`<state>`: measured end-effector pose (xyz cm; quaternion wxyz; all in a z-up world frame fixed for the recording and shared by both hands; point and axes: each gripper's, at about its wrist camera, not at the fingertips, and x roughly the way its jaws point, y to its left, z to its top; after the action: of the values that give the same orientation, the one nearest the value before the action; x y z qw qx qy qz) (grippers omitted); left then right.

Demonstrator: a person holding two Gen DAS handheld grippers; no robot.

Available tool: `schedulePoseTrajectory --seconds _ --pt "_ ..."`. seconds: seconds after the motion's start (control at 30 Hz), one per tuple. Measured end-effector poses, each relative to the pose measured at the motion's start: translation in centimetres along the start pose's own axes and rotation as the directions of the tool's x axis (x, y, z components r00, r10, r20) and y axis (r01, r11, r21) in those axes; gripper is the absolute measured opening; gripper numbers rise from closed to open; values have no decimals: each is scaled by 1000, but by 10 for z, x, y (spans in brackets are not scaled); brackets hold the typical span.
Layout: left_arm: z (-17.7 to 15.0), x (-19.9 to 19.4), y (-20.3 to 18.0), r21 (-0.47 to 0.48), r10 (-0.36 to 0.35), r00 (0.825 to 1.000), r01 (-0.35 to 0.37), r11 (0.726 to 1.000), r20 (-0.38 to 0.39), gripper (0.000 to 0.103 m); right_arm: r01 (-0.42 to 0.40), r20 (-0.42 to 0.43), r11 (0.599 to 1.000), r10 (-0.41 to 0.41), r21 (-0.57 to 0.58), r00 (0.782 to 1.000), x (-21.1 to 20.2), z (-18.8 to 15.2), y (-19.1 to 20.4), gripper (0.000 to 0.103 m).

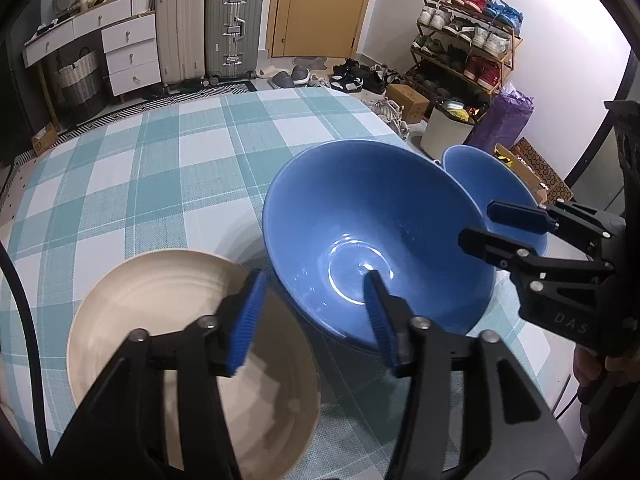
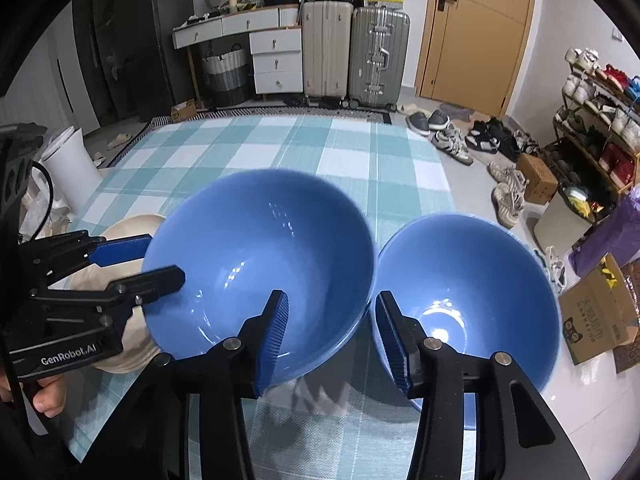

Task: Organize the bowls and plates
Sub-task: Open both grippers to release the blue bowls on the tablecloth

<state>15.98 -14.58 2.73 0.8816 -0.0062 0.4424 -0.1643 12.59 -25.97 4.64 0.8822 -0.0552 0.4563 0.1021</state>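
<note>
Covering the desk (image 1: 168, 152), a teal checked cloth runs toward suitcases (image 1: 208, 28) and a shoe rack (image 1: 464, 40). The left hand-held gripper (image 1: 316, 316) straddles the big bowl's (image 1: 360, 220) near rim, jaws wide, beside a cream plate (image 1: 160, 304).

From the right wrist, the right hand-held gripper (image 2: 332, 336) gapes, empty, between the big bowl and the small bowl (image 2: 480, 280), which nearly touch.

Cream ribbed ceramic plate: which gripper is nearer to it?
Left. The left gripper hangs over the cream ribbed ceramic plate's edge; the right gripper sits between two blue bowls.
</note>
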Motion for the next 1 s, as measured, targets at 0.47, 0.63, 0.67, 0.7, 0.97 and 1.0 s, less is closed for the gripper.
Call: schedulePoseTrajectory --seconds 0.47,0.63,0.67,0.7,0.97,1.0 --pt "-10 -44 -13 -6 -13 998 14 1000 69 102 -71 118 997 73 -24 990 -57 3 0 102" --pt "-16 -57 -19 -20 -2 997 3 1000 81 102 -55 139 998 55 -3 989 -66 3 -4 102" --pt "-17 -59 -20 -21 2 996 -1 1000 84 102 -51 145 999 50 0 988 -68 3 -5 102" --pt "-18 -61 -21 -23 5 996 -3 1000 87 102 -49 153 999 48 5 987 -71 2 -6 102" --pt "-27 -75 -37 -51 4 994 2 999 109 102 -30 190 998 20 51 982 -89 -1 -25 102" --pt "-29 -75 -40 -54 6 994 0 999 107 102 -28 193 998 17 56 981 -91 -1 -27 102"
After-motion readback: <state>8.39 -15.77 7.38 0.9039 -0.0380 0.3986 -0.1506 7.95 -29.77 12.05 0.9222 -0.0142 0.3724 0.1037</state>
